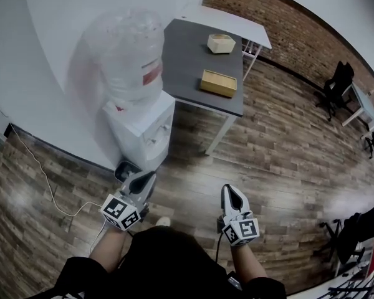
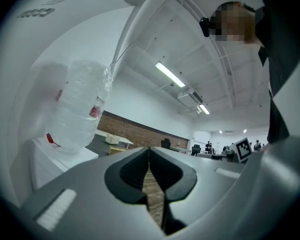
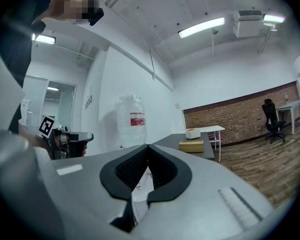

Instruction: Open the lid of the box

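A flat wooden box [image 1: 219, 83] with its lid down lies on the near part of a dark grey table [image 1: 187, 55]; the same box [image 3: 191, 146] shows far off in the right gripper view. A second, pale open box [image 1: 221, 43] sits further back on that table. Both grippers hang low in front of the person, far from the table. My left gripper [image 1: 144, 178] is shut and holds nothing. My right gripper [image 1: 232, 194] is likewise shut and empty, and the jaws meet at the tips in both gripper views.
A white water dispenser [image 1: 142, 126] with a large clear bottle [image 1: 132, 55] stands left of the table, close ahead of the left gripper. A cable [image 1: 40, 170] runs along the wooden floor. Office chairs [image 1: 336, 86] and a desk stand at the far right.
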The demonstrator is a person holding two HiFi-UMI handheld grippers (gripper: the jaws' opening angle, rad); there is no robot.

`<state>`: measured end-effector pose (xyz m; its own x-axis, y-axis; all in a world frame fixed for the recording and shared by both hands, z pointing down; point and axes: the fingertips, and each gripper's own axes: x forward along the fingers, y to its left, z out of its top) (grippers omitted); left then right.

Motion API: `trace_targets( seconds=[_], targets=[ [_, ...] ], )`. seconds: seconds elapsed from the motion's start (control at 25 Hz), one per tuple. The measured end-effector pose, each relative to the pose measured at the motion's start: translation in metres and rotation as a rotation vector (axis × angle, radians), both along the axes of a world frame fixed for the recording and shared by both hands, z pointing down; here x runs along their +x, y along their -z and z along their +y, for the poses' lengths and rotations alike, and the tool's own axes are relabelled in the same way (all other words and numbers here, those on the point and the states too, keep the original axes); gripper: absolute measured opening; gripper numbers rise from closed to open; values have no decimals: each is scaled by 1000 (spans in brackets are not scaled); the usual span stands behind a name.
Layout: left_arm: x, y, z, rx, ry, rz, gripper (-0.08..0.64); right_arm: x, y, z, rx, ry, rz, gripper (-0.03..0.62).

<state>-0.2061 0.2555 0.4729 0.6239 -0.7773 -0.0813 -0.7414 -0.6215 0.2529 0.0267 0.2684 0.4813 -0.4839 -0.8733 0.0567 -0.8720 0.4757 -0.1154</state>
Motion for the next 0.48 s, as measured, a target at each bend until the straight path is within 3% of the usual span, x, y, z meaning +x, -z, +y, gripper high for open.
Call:
trace_targets(
  seconds=[0.48],
  targets=[
    [-16, -7, -58, -7, -47, 18, 0, -5, 3, -33, 0, -74, 30, 2]
  ],
)
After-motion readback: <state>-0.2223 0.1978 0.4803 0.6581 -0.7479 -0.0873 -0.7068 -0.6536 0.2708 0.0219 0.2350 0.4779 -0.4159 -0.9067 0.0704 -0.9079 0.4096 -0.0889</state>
